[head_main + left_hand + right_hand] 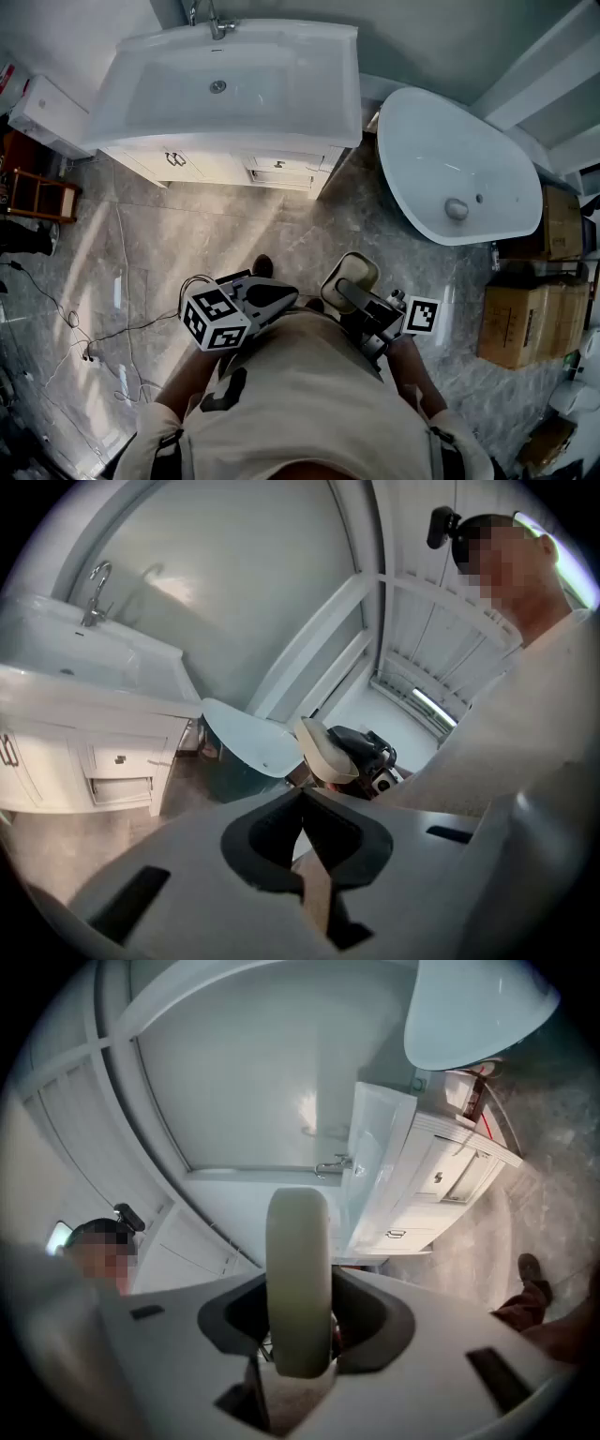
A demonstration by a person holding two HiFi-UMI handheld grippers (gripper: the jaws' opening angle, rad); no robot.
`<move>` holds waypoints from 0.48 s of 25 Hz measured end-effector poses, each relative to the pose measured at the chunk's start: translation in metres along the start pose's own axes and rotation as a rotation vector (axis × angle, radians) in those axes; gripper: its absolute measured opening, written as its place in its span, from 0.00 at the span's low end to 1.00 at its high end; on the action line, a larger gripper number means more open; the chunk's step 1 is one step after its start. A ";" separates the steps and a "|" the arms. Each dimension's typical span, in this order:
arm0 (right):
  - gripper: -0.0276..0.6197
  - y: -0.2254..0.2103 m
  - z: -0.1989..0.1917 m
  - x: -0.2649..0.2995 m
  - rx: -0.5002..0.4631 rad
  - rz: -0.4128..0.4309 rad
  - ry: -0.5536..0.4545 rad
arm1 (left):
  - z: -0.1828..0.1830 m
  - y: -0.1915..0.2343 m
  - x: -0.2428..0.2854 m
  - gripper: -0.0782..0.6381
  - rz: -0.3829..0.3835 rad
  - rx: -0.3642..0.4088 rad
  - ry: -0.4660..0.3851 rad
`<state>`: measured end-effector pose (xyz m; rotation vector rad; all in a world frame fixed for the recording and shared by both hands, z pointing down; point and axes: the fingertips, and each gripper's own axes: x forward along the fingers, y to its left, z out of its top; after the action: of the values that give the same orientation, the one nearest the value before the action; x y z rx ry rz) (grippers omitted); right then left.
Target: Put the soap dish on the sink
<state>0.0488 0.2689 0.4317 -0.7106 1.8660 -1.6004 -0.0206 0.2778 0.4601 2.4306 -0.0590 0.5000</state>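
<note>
No readable text, brand, number or sign was found in any view. The left marker cube [215,319] and right marker cube [421,315] carried only black-and-white square code patterns, with no letters or digits. The cardboard boxes [517,323] on the floor at the right showed plain brown faces; any print on them was too small to make out.

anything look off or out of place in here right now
Nothing looks spilled or broken. The soap dish is clamped on edge in the right gripper, not lying flat, and is well short of the sink. Loose cables trail across the floor at the head view's left.
</note>
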 end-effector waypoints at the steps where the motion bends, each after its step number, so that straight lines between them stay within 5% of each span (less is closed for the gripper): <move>1: 0.30 0.003 -0.003 -0.015 -0.003 0.001 0.004 | -0.005 -0.011 0.009 0.14 0.006 -0.013 -0.007; 6: 0.30 0.007 -0.019 -0.074 0.024 -0.006 0.030 | -0.031 -0.069 0.047 0.14 -0.006 0.004 0.030; 12: 0.30 0.018 -0.022 -0.082 0.011 0.031 0.070 | -0.043 -0.122 0.059 0.14 -0.204 0.124 0.136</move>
<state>0.0894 0.3456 0.4233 -0.6248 1.9075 -1.6340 0.0399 0.4051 0.4401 2.4808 0.2828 0.5889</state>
